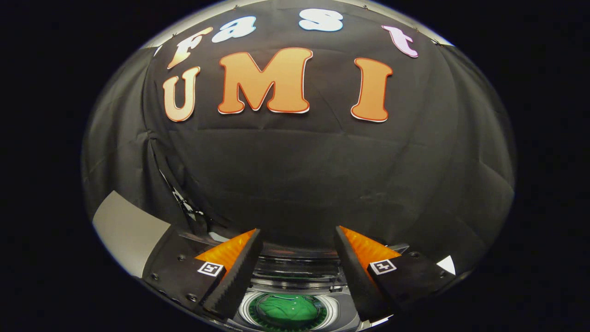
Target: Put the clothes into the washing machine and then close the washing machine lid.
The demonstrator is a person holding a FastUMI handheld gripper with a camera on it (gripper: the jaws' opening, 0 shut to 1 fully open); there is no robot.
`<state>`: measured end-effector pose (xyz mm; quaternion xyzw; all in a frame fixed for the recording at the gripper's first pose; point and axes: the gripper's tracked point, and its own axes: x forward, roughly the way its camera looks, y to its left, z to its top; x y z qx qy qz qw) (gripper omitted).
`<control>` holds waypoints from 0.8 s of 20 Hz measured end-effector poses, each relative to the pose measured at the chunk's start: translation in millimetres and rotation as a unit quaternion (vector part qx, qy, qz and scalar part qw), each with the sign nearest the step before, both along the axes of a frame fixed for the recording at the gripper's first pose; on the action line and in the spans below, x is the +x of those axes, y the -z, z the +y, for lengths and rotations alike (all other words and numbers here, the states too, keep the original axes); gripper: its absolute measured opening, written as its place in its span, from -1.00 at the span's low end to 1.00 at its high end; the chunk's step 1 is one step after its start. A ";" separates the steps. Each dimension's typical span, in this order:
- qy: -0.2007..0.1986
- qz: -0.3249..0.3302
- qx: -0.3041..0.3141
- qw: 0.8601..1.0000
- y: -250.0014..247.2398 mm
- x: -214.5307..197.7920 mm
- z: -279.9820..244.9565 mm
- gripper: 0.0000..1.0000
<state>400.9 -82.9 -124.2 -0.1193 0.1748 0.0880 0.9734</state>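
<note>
My tool point(297, 258) is spread wide, fingers point(239, 272) holding nothing and touching nothing. Below, in the gap between them, sits the washing machine point(295, 276), lid point(295, 267) raised at the back. Green clothes point(288, 310) lie inside its round drum opening. Black booth wall point(299, 175) beyond.
</note>
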 end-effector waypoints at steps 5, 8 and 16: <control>0.000 0.026 -0.012 1.000 24.4 24.0 6.9 0.99; 0.000 0.039 -0.006 0.999 33.3 30.4 11.4 0.99; 0.000 0.063 0.045 0.997 41.0 22.2 13.3 0.96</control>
